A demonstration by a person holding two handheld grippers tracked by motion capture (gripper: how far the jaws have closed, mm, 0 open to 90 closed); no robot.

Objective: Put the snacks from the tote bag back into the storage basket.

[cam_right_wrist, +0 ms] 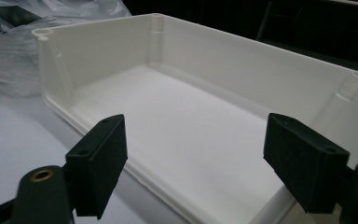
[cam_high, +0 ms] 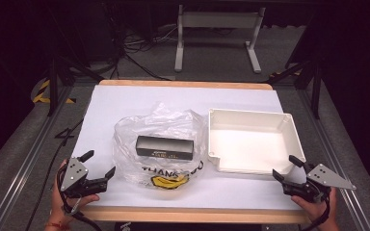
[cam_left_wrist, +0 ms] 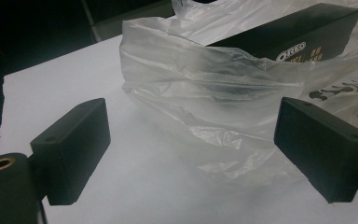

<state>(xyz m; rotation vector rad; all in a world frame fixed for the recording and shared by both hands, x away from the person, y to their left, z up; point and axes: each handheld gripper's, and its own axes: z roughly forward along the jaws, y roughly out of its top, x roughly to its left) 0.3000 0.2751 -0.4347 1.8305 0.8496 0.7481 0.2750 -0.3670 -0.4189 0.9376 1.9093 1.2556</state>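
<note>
Left gripper (cam_high: 98, 166): held low at the near left corner of the table, jaws spread wide with nothing between them; in the left gripper view (cam_left_wrist: 191, 144) the two black pads frame bare white tabletop and the near edge of the bag.
Right gripper (cam_high: 288, 168): held at the near right corner, jaws likewise wide apart and gripping nothing; in the right gripper view (cam_right_wrist: 193, 158) they stand just short of the tray's low front lip.
Plastic bag (cam_high: 164, 139): clear, crumpled, lying flat in the middle of the white table (cam_high: 125, 103), with dark lettering and a yellow mark on its near side. It lies just right of the left gripper, close but not touched.
Black box (cam_high: 165, 147): long and narrow, lying inside the bag, well apart from both grippers.
White tray (cam_high: 289, 126): to the right of the bag, nearly touching it, open side facing the person.
What the high view adds: the whole layout, both hands, the floor and a white stand (cam_high: 217, 29) beyond the table.
What the left gripper view adds: the bag's folds (cam_left_wrist: 205, 88) close up and white print on the box (cam_left_wrist: 289, 32), part readable as "REO".
What the right gripper view adds: the tray's bare inside and its rounded corner posts (cam_right_wrist: 214, 60), with a bit of bag (cam_right_wrist: 14, 51) behind its far corner.
</note>
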